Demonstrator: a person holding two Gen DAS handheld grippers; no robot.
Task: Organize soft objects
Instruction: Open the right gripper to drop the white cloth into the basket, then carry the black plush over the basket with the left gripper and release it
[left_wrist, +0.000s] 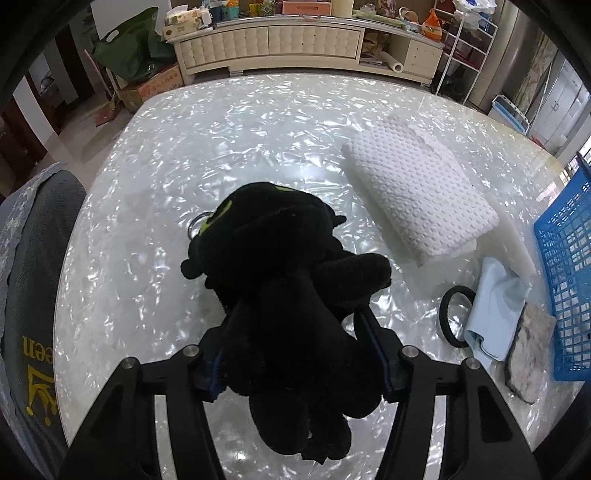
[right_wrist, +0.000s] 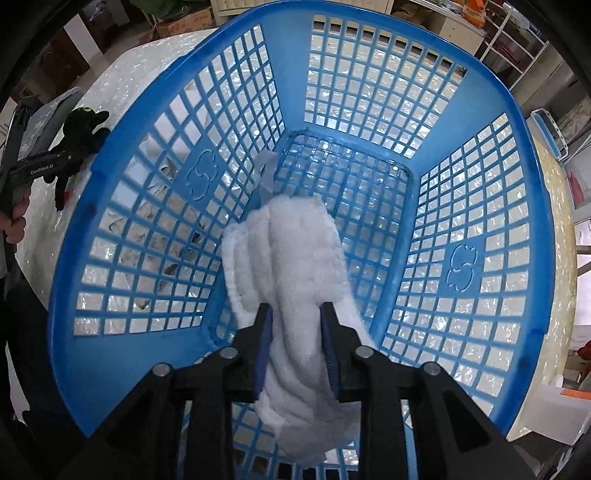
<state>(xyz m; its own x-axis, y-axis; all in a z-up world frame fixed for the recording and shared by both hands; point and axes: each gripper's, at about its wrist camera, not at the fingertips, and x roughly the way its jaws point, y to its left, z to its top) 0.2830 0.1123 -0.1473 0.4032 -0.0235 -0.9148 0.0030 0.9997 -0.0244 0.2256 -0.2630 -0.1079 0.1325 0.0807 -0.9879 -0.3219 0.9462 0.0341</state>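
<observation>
Grey fabric-covered chair back (left_wrist: 33, 280) with yellow lettering stands at the far left, against the edge of the pearly white shell-pattern table (left_wrist: 155, 206), well apart from the blue plastic lattice basket (left_wrist: 565, 280). Next along, the left gripper (left_wrist: 295, 332) is clamped on a black plush toy with green eye markings (left_wrist: 280, 288); the toy fills the space between the two fingers, head forward and legs hanging toward the camera, above the table and well left of the basket. A metal ring (left_wrist: 197, 223) shows at the toy's head. Further toward the basket lies a white dimpled foam pillow (left_wrist: 417, 192), flat on the table, with a plain white sheet (left_wrist: 513, 243) under its near end. Just beside the basket's outer wall lie a black elastic hair band (left_wrist: 452, 317), a folded pale blue cloth (left_wrist: 495, 306) overlapping the band, and a mottled grey fluffy pad (left_wrist: 530, 350) touching the basket's foot. In the right wrist view, the right gripper (right_wrist: 295, 347) is closed on a white fluffy towel (right_wrist: 291, 266), held over the basket's open interior; whether the towel's forward end touches the basket floor cannot be told. A pale loop tab (right_wrist: 266, 173) projects from the towel's far end.
</observation>
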